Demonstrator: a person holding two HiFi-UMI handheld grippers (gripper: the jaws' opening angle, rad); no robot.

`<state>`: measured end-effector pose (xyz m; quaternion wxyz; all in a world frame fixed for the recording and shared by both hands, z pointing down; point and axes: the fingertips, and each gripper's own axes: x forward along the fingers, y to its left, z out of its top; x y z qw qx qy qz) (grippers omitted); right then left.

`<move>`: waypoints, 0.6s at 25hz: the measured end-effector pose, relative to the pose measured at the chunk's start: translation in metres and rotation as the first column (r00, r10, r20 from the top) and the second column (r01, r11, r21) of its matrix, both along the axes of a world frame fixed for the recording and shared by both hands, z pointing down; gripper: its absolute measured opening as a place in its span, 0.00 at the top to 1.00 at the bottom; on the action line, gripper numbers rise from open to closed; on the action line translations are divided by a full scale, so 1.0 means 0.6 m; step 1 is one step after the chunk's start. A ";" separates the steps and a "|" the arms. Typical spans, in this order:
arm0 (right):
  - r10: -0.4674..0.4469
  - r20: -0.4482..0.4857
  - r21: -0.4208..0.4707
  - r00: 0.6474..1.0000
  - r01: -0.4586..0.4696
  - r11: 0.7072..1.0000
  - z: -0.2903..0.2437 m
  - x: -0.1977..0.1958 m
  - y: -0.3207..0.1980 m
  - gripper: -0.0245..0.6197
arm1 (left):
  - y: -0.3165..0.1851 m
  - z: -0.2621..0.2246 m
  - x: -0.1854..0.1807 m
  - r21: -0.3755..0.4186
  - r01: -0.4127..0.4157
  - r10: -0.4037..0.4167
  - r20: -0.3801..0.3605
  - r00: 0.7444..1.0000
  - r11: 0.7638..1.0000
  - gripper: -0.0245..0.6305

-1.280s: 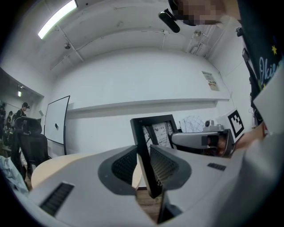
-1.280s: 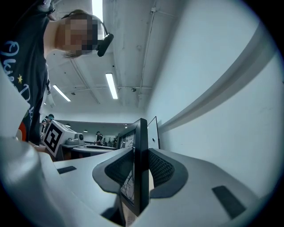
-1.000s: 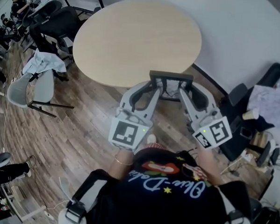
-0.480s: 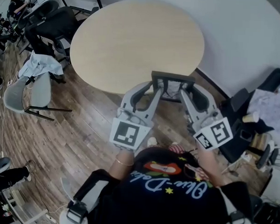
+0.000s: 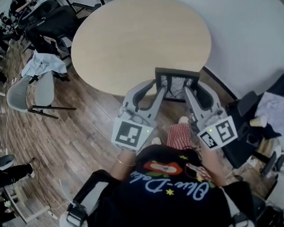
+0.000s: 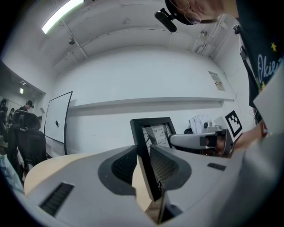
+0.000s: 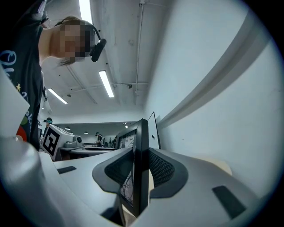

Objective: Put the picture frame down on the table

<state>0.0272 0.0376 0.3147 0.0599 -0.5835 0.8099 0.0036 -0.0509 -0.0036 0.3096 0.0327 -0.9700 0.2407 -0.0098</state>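
A black picture frame [image 5: 176,75] hangs upright in the air at the near edge of the round beige table [image 5: 136,34]. My left gripper [image 5: 159,91] is shut on its left side bar, and my right gripper [image 5: 186,93] is shut on its right side bar. In the left gripper view the frame [image 6: 150,133] stands between the two jaws, its printed picture facing right, with the other gripper [image 6: 199,140] beyond it. In the right gripper view the frame [image 7: 141,155] shows edge-on, clamped between the jaws.
Office chairs [image 5: 47,22] stand left of the table, one grey chair with cloth [image 5: 37,76] nearer. A white wall [image 5: 250,35] runs along the right. Black chairs and clutter [image 5: 260,126] crowd the right side. The floor is wood planks [image 5: 79,126].
Both grippers have carried the frame slightly forward and up toward the table's edge. A red checked shoe now shows below, between the grippers.
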 end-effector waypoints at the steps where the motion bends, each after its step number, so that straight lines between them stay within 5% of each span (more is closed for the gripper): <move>1: -0.012 0.003 0.001 1.000 0.012 1.000 0.002 0.004 -0.009 0.84 | -0.008 0.001 0.004 0.001 0.013 -0.013 0.007 1.000 1.000 0.82; 8: -0.120 0.085 0.002 0.989 0.120 0.993 -0.003 0.038 -0.077 0.84 | -0.061 0.000 0.038 0.006 0.109 -0.109 0.030 0.994 0.994 0.82; 15: -0.180 0.041 0.007 0.983 0.180 0.984 0.004 0.102 -0.140 0.83 | -0.113 -0.005 0.091 0.017 0.185 -0.186 0.044 0.982 0.983 0.82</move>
